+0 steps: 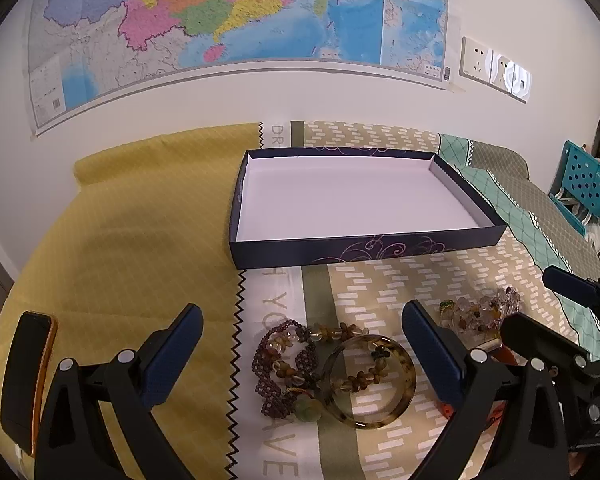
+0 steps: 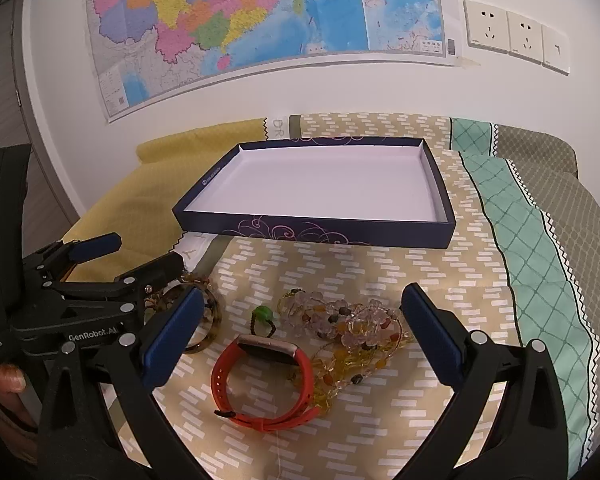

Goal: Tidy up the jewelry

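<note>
Left gripper [image 1: 302, 350] wide open, holding nothing, hovering over purple bead strand [image 1: 274, 364] and tortoiseshell bangle [image 1: 370, 380] between the fingers. Right gripper [image 2: 302, 330] also wide open and empty, framing orange-strap watch [image 2: 266, 384], clear-and-amber bead pile [image 2: 340, 326] and small green ring [image 2: 263, 317]. All jewelry loose on patterned cloth [image 2: 380, 272], none in dark-walled box lid [image 1: 340, 246] just beyond. Phone [image 1: 26, 380] lying on yellow cloth, well apart on the left. Map [image 1: 236, 16] on wall behind.
</note>
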The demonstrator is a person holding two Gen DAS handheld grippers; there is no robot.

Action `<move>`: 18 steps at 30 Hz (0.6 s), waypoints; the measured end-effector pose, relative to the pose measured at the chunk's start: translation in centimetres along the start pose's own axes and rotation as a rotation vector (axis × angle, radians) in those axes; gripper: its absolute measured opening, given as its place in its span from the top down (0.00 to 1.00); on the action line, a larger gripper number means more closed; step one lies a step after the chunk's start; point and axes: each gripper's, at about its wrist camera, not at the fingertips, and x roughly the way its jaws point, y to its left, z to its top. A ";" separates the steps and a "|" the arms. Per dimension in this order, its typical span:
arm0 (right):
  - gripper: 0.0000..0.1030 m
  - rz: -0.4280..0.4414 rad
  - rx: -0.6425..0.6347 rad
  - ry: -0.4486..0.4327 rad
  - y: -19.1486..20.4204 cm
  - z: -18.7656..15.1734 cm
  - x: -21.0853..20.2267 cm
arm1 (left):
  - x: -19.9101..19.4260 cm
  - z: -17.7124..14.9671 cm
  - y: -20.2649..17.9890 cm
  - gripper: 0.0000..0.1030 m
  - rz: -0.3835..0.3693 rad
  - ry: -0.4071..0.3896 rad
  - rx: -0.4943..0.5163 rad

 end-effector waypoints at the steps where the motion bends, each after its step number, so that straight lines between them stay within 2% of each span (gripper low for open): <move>1: 0.05 -0.002 0.000 0.002 0.0 0.0 0.0 | 0.0 0.0 0.0 0.07 0.000 0.000 0.000; 18: 0.05 0.015 0.005 0.006 0.0 -0.2 0.2 | 0.2 -0.5 0.0 0.07 0.003 0.005 -0.003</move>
